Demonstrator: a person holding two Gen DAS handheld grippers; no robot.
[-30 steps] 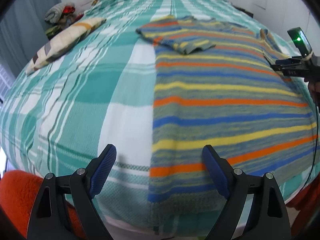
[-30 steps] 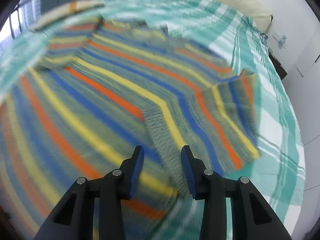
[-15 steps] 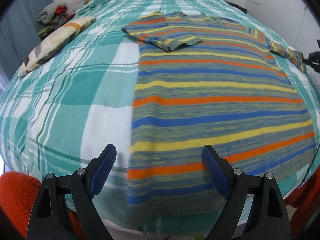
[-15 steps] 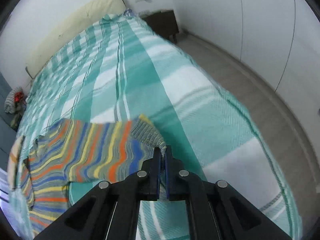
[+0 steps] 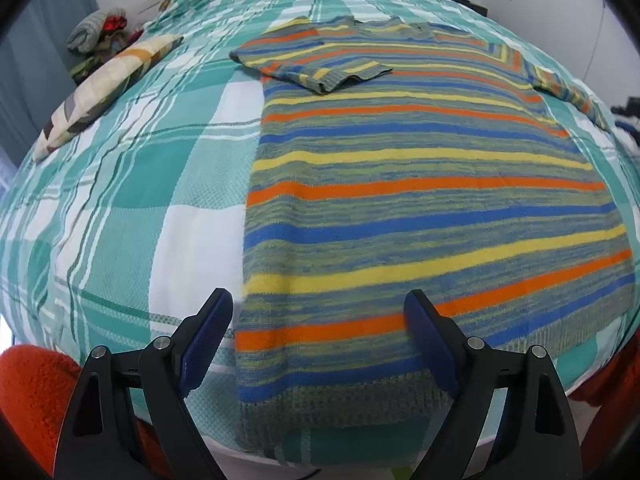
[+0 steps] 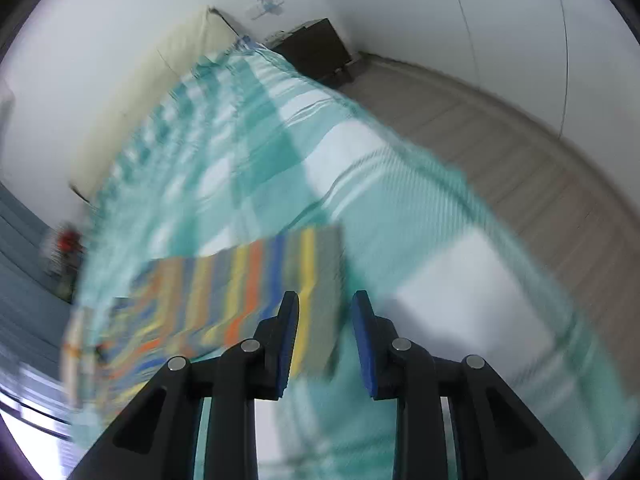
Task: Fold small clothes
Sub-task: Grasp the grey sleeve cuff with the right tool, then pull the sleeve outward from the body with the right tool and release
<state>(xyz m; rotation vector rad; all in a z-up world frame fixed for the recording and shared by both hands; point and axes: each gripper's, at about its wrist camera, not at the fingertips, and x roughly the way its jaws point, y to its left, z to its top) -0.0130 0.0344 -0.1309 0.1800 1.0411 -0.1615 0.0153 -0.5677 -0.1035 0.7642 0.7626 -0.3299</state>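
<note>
A knit shirt (image 5: 420,184) with blue, orange and yellow stripes lies flat on the teal plaid bedspread (image 5: 132,168). Its left sleeve (image 5: 320,64) is folded in over the chest, and its right sleeve (image 5: 568,88) lies spread out to the side. My left gripper (image 5: 318,304) hovers open above the shirt's hem at its left corner, holding nothing. In the blurred right wrist view, my right gripper (image 6: 326,304) is opening just above the end of the right sleeve (image 6: 256,280). The cuff shows between the jaws, but the pads do not press on it.
A patterned pillow (image 5: 104,88) and a pile of clothes (image 5: 100,36) lie at the far left of the bed. Orange fabric (image 5: 32,392) shows below the near bed edge. Past the right bed edge are wooden floor (image 6: 520,152), a dark nightstand (image 6: 316,52) and a cream headboard (image 6: 152,92).
My right gripper swung from over the shirt's body out to the right sleeve, clamped its cuff, and its jaws now stand apart. The sleeve lies spread out. My left gripper stayed put.
</note>
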